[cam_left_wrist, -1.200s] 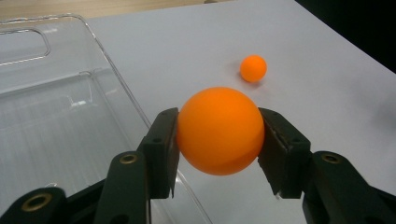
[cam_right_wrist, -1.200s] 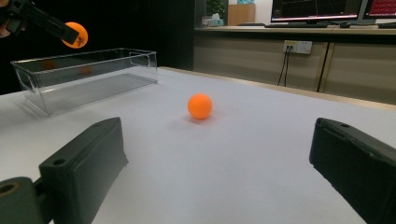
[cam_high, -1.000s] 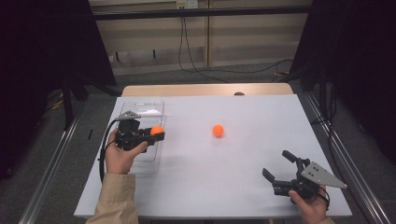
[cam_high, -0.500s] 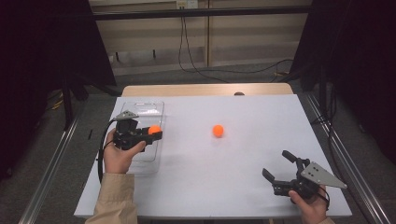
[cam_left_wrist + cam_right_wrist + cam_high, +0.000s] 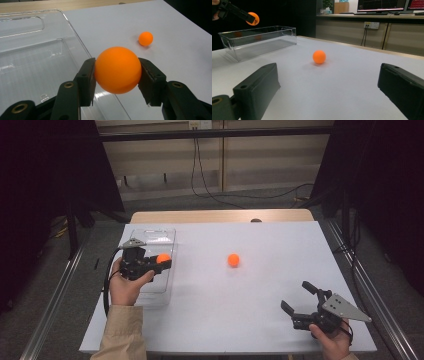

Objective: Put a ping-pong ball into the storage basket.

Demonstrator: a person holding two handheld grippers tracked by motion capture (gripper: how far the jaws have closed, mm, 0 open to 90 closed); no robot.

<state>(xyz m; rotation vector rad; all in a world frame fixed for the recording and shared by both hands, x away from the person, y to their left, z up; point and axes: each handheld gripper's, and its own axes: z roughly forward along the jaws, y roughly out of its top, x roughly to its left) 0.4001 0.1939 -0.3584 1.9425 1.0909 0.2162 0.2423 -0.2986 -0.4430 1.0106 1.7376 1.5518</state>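
My left gripper [image 5: 165, 261] is shut on an orange ball [image 5: 117, 70], its two pads pressing the ball's sides. It holds the ball [image 5: 163, 258] in the air above the right rim of a clear plastic bin [image 5: 150, 240] at the table's left. The right gripper view shows that held ball [image 5: 252, 18] high over the bin [image 5: 259, 41]. A second orange ball [image 5: 233, 260] lies on the white table [image 5: 270, 285] near the middle. My right gripper [image 5: 298, 299] rests low at the front right, jaws wide open and empty, facing that loose ball [image 5: 319, 56].
The bin [image 5: 32, 57] is empty inside. A wooden strip [image 5: 220, 216] runs along the table's far edge. Black curtains and metal rails flank both sides. Cables hang on the back wall.
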